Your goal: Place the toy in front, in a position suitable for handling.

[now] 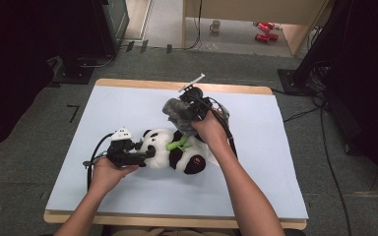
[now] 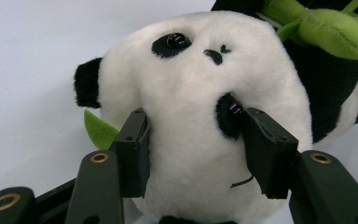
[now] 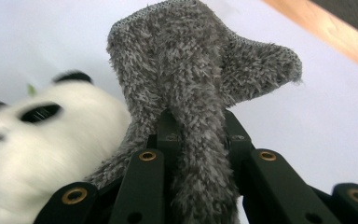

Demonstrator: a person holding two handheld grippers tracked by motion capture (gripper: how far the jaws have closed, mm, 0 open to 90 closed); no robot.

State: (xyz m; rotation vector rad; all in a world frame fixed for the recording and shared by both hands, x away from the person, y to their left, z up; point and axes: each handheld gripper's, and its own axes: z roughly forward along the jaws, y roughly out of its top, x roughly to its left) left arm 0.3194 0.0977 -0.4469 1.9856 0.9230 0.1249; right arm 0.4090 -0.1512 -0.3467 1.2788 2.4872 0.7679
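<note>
A black-and-white panda plush lies on its side in the middle of the pale mat, with a green plush sprig at its chest. My left gripper is shut on the panda's head, one black pad pressing into each cheek. My right gripper is raised just beyond the panda and shut on a grey fuzzy cloth. In the right gripper view that cloth stands up from between the closed jaws of this gripper, with the blurred panda at the left.
The mat covers a wooden table whose far edge shows beyond the right hand. On the floor behind stand a mug and red cans. Black stands and cables flank the table.
</note>
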